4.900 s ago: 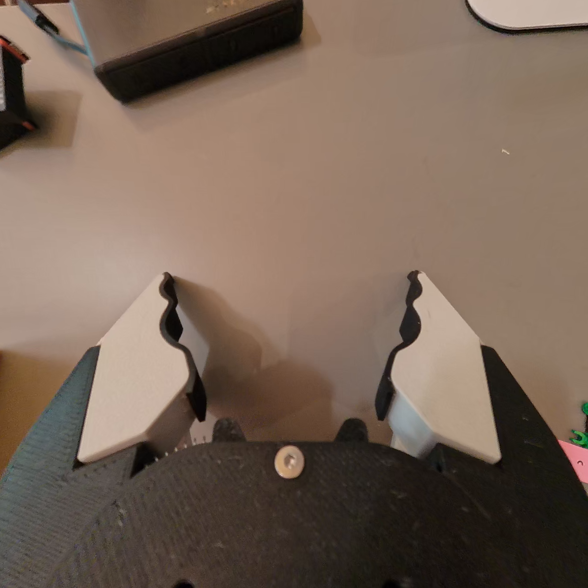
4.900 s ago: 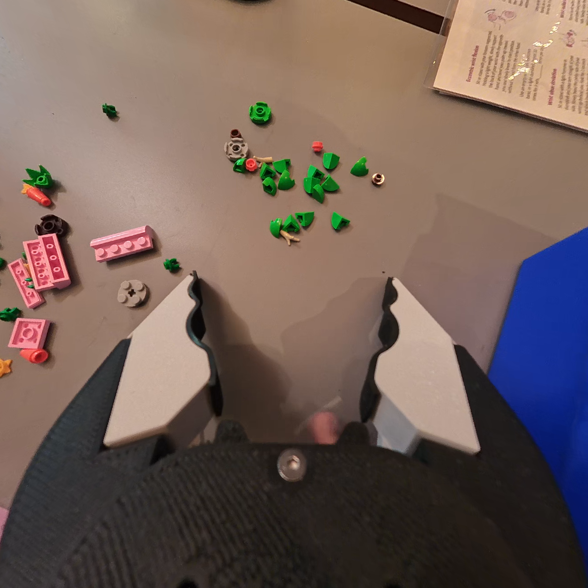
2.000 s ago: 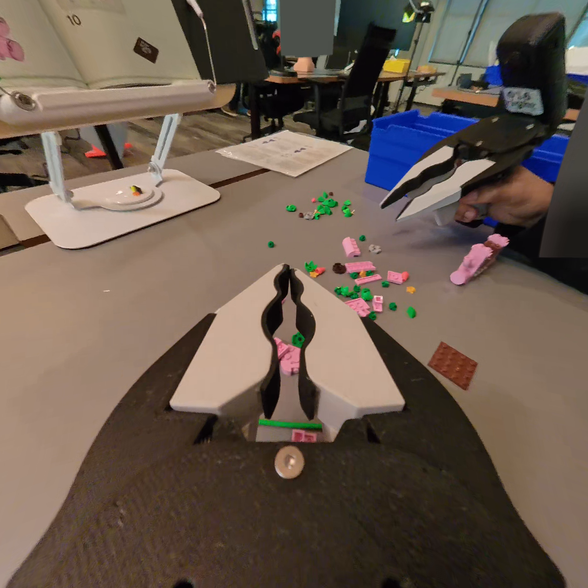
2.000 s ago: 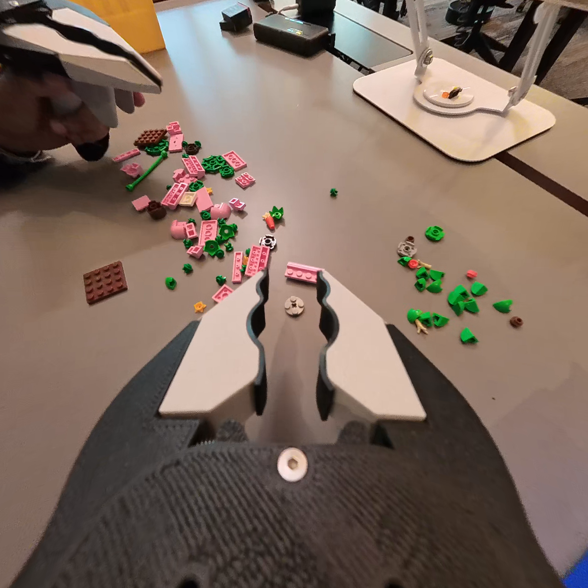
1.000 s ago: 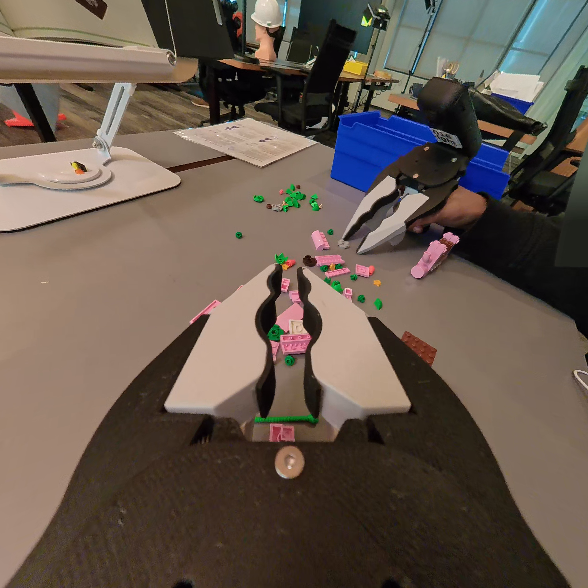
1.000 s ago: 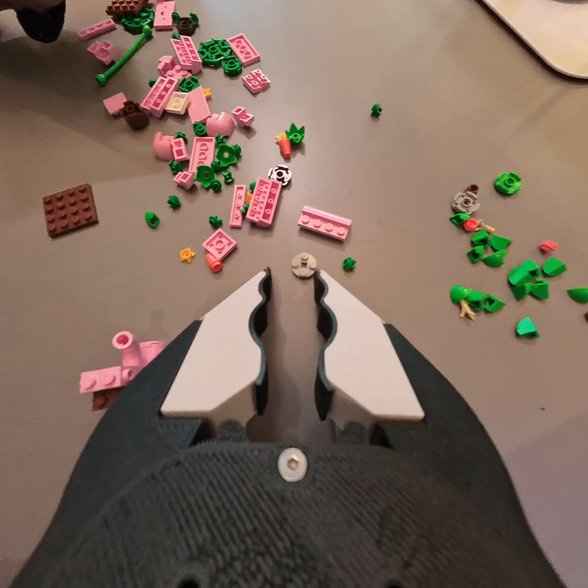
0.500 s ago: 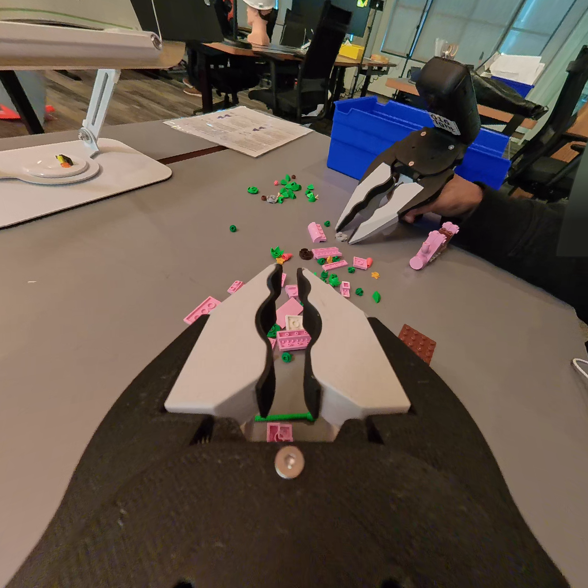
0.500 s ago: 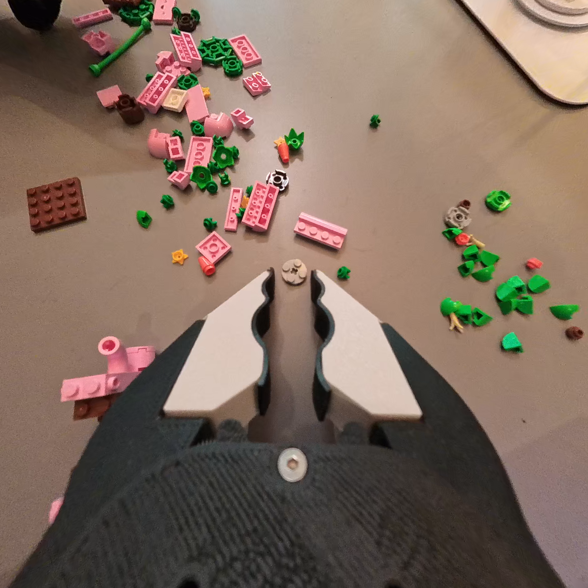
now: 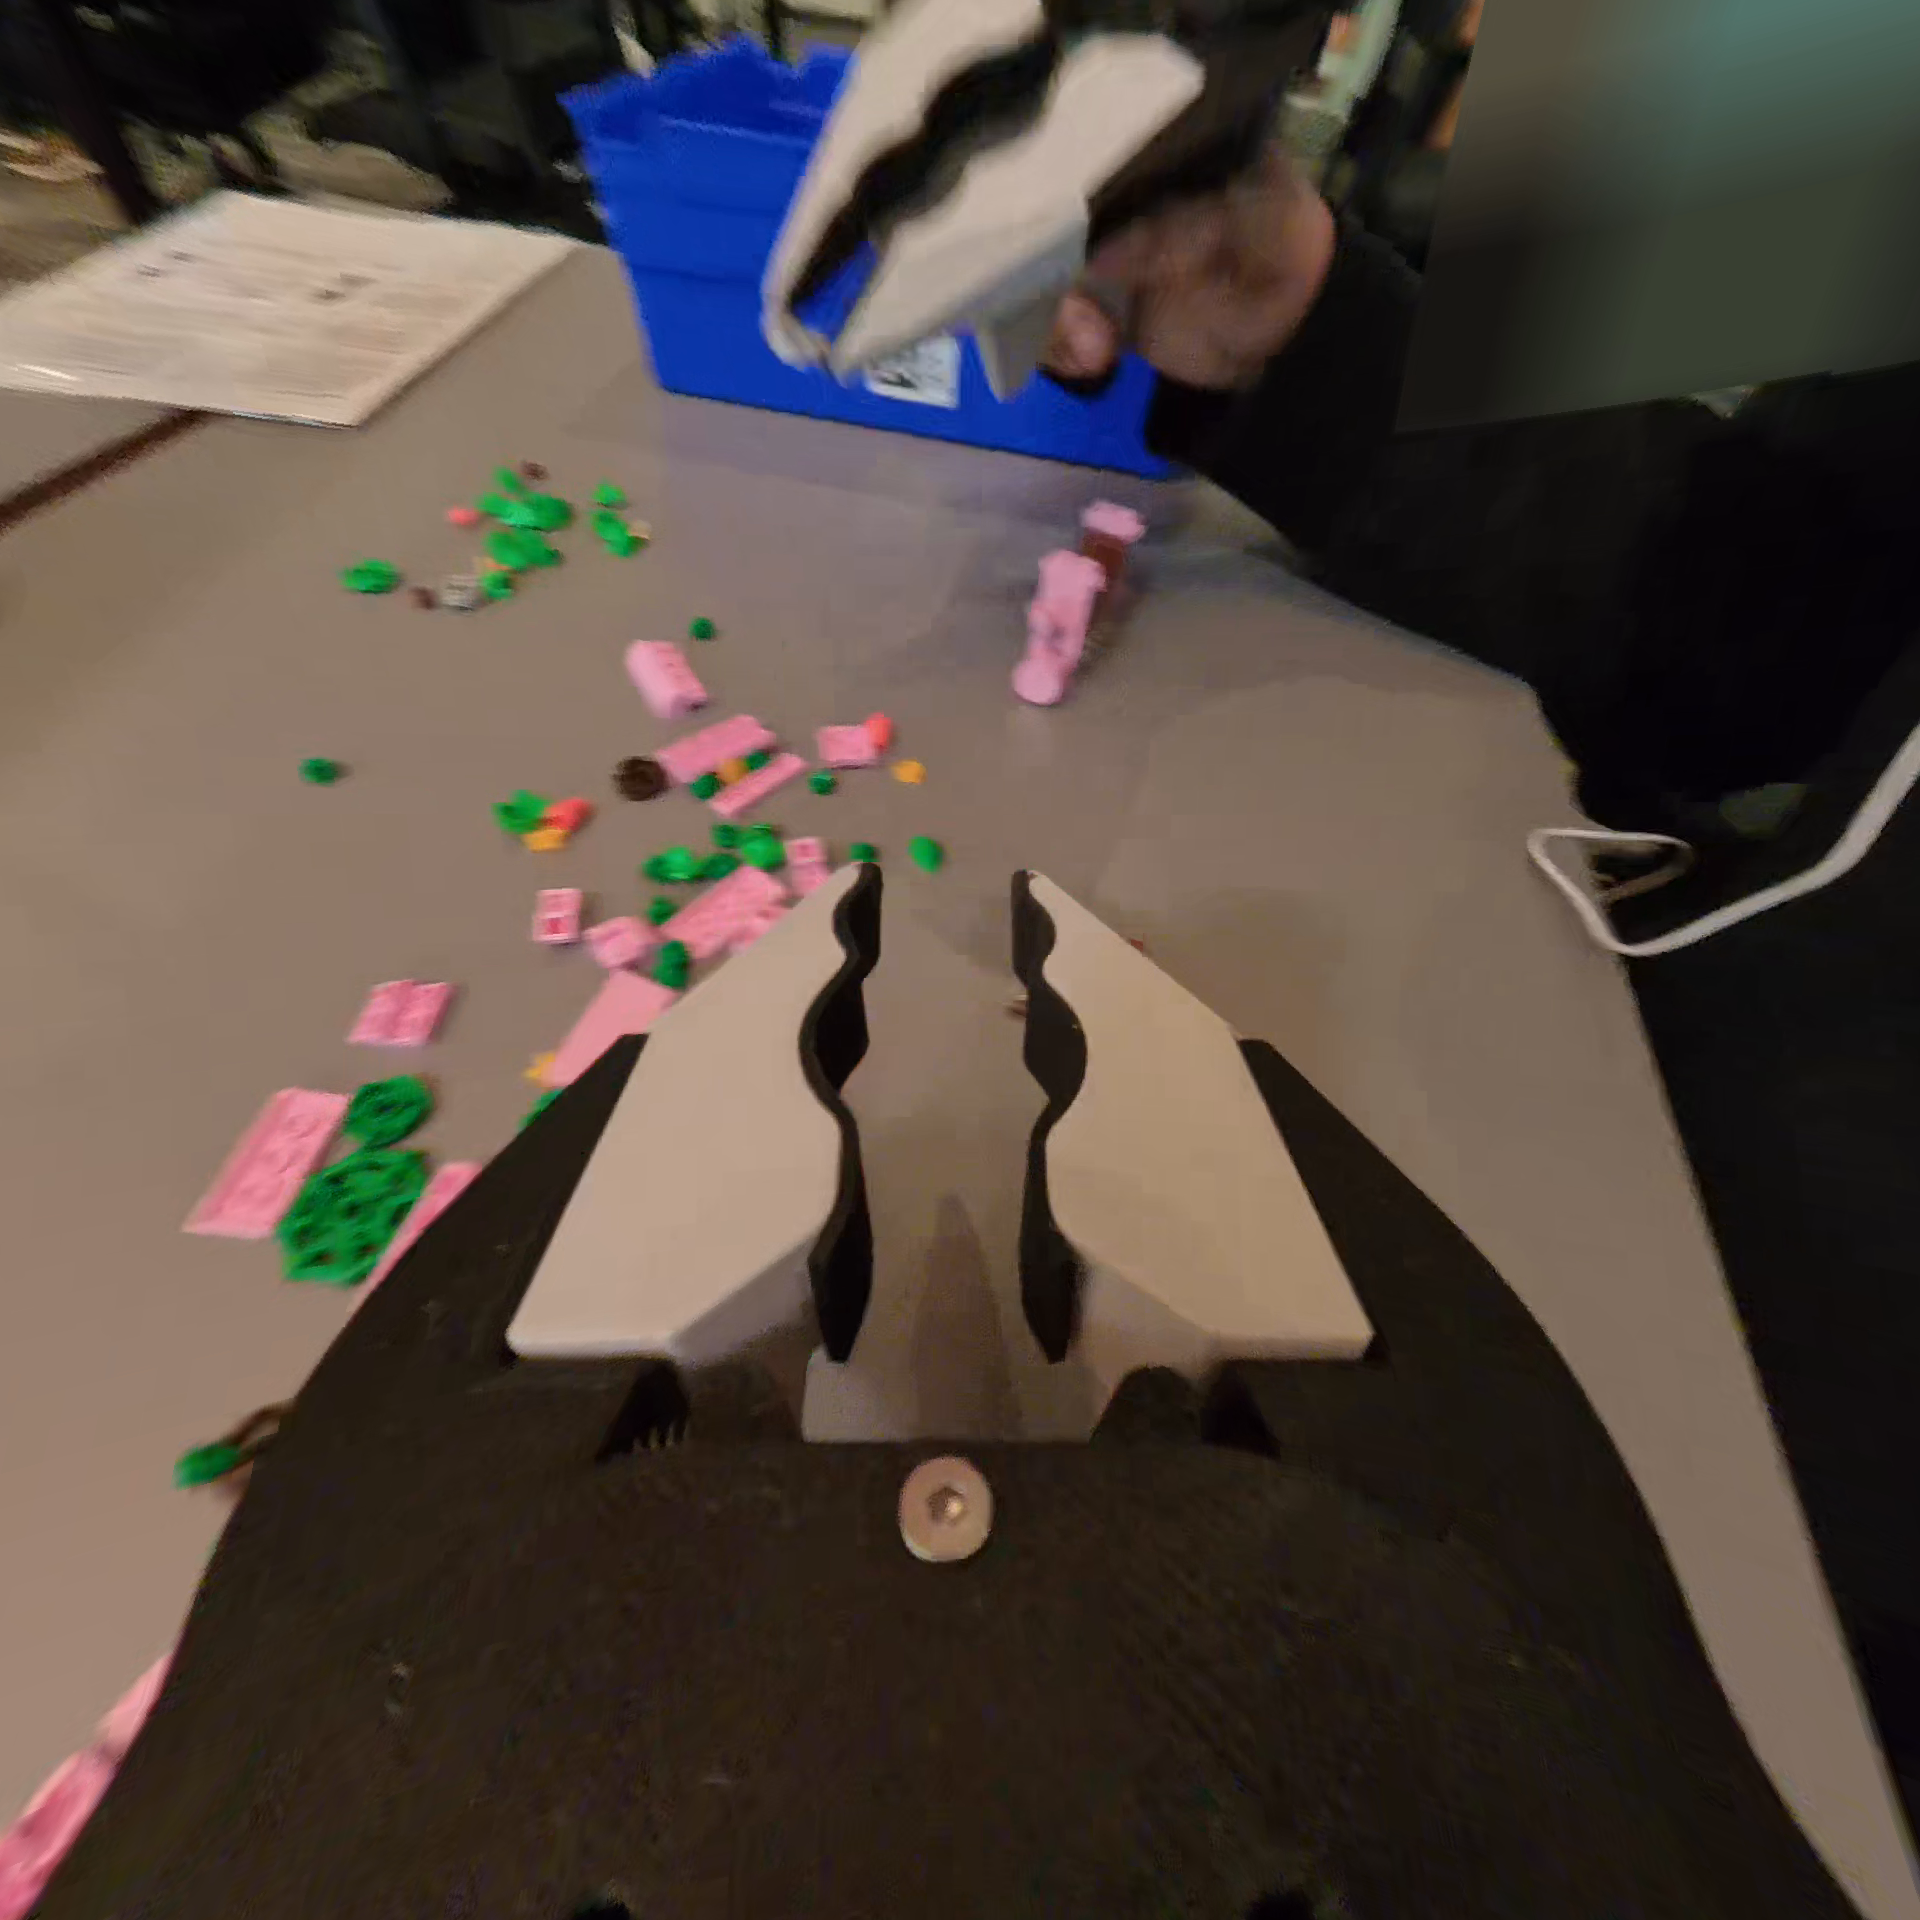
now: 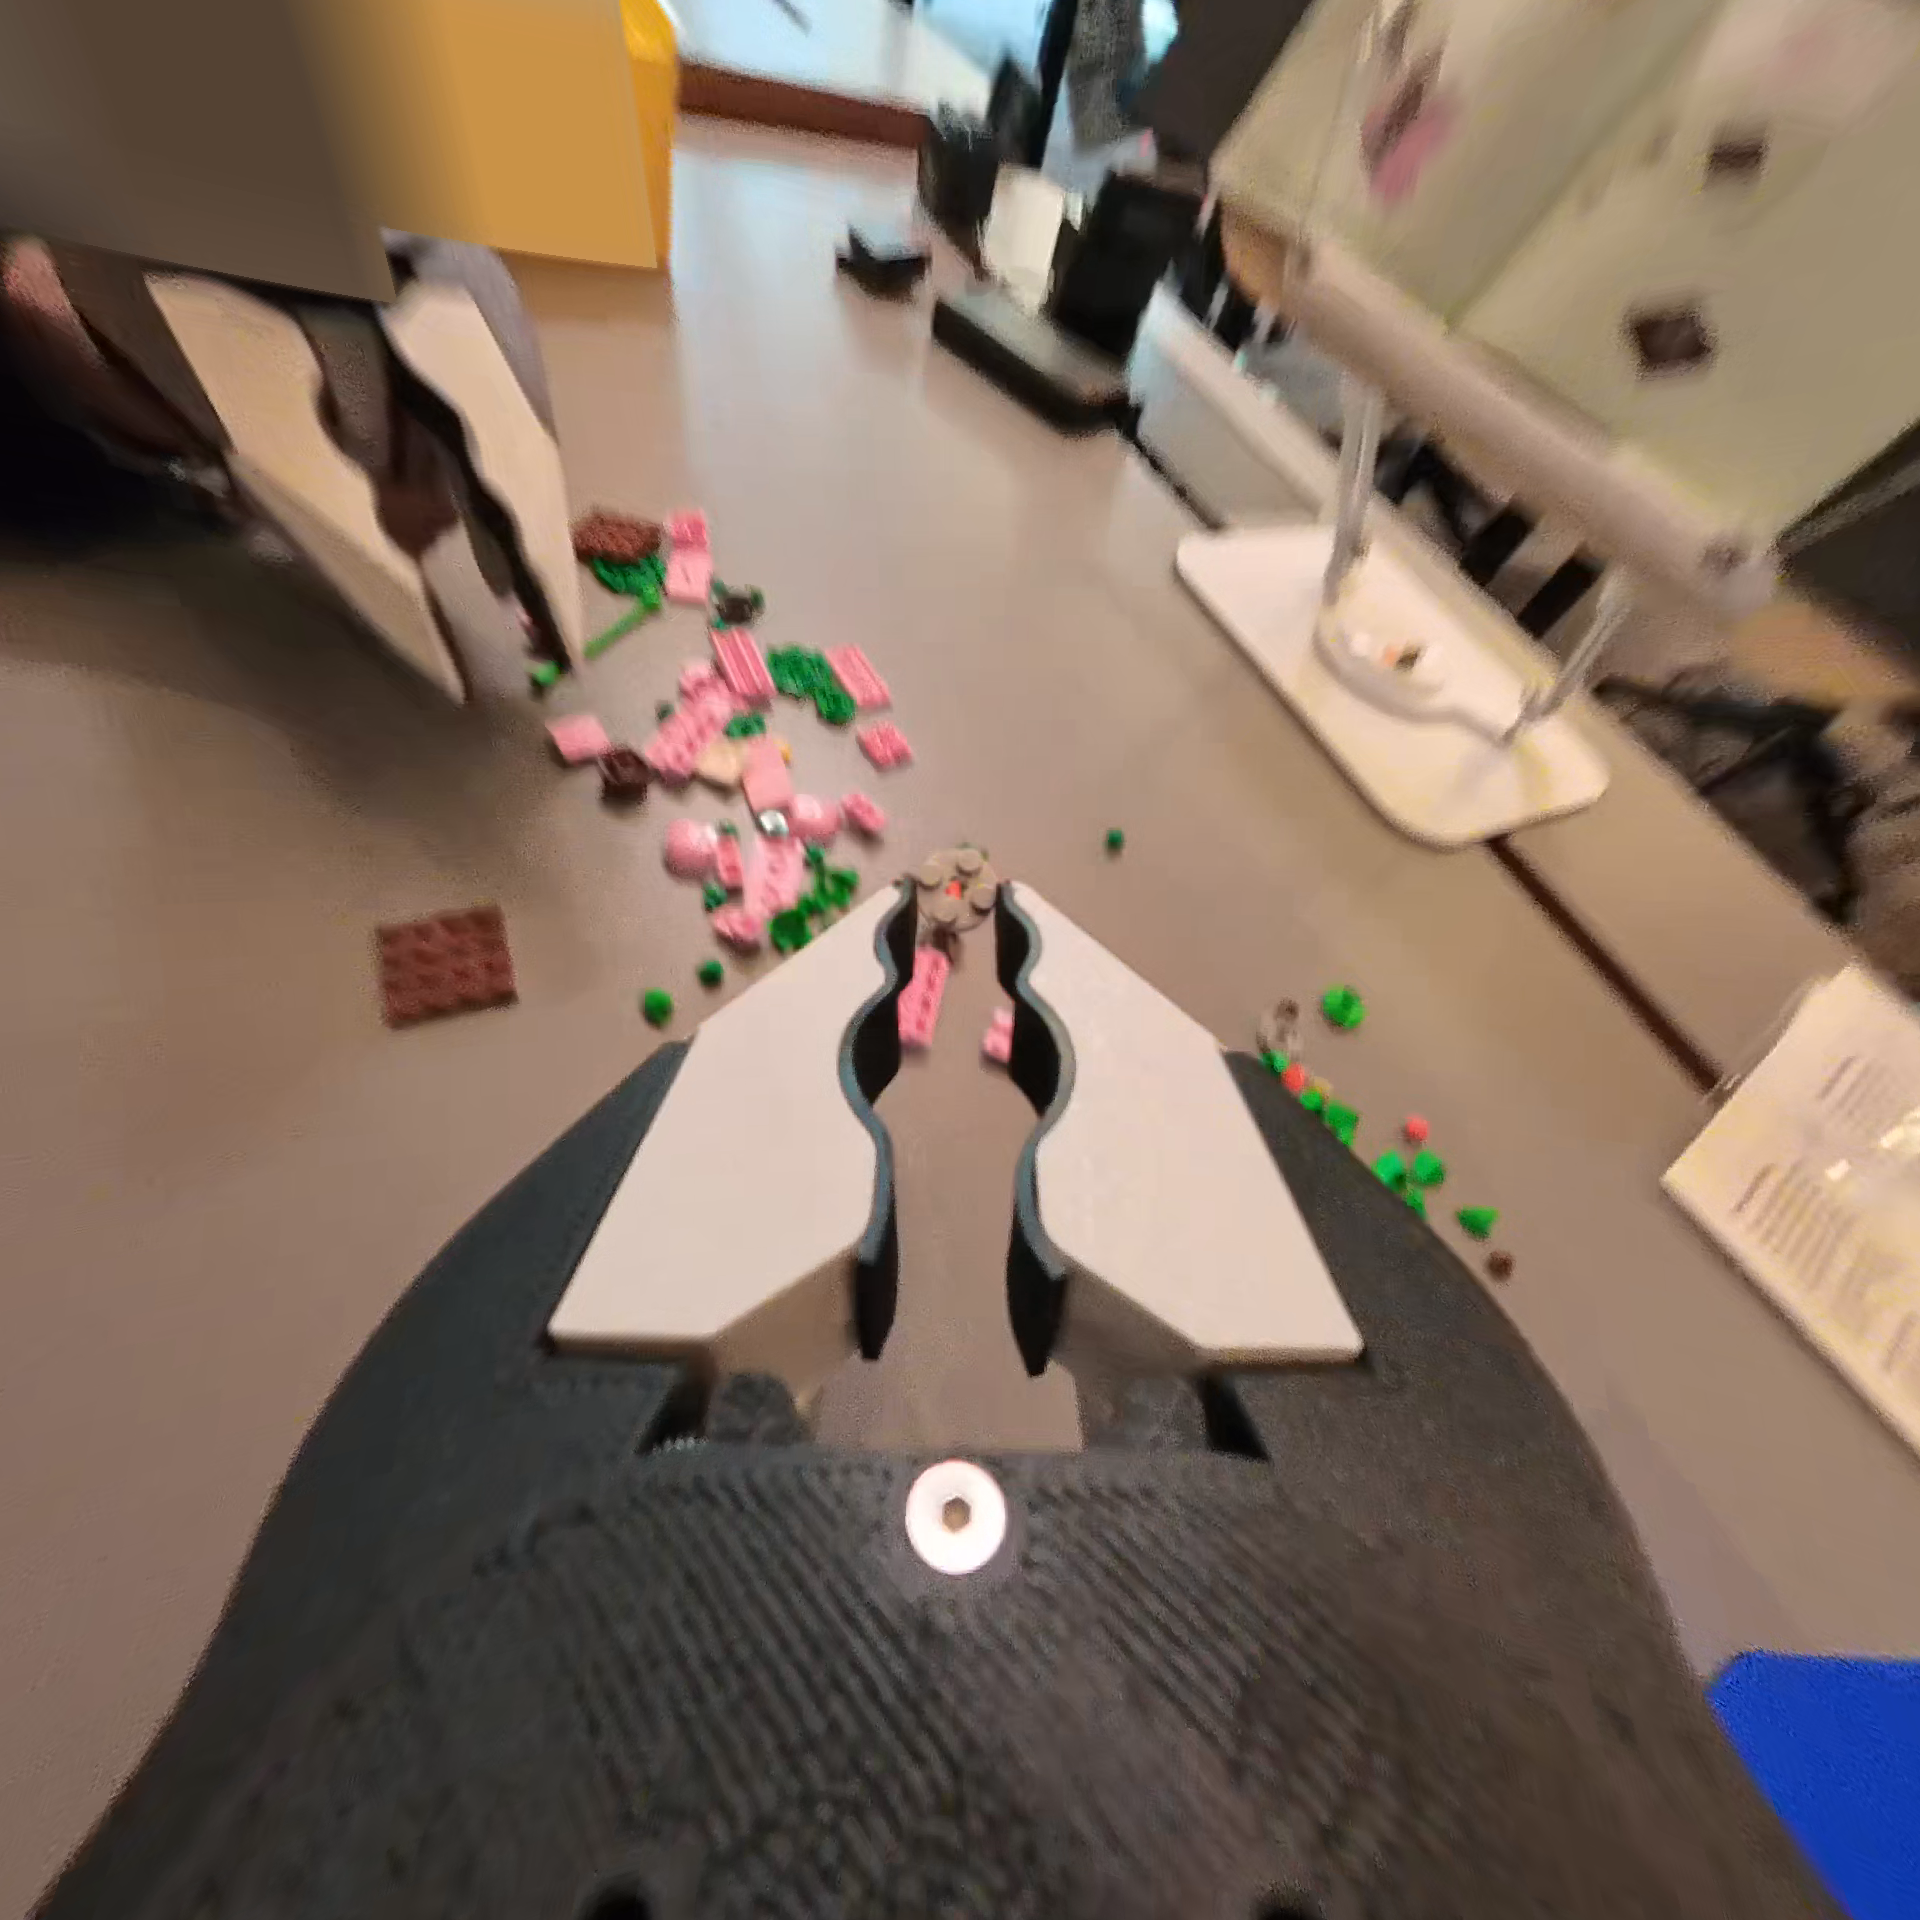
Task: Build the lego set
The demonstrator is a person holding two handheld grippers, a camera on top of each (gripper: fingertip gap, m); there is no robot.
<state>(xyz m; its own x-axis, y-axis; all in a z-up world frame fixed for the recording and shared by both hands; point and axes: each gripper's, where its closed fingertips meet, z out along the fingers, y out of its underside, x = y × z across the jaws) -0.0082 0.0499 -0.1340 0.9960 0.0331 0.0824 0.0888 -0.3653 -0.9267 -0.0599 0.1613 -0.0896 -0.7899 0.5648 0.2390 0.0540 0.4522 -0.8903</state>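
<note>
- The right gripper [image 10: 954,902] is pinching a small grey round plate [image 10: 958,891] between its fingertips, lifted above the grey table [image 10: 1039,582].
- The left gripper [image 9: 943,883] is hovering with its jaws a little apart, holding nothing.
- Loose pink and green lego pieces [image 9: 717,831] are lying scattered on the table, to the left of the left gripper.
- A partly built pink piece [image 9: 1060,623] is lying beyond that scatter, near the blue bin [image 9: 717,208].
- A brown plate [image 10: 445,964] is sitting beside the scatter.

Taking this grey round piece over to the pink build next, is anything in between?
Nothing visible. The right gripper holds the grey round piece up off the table, and the pink build stands alone on a bare patch.
</note>
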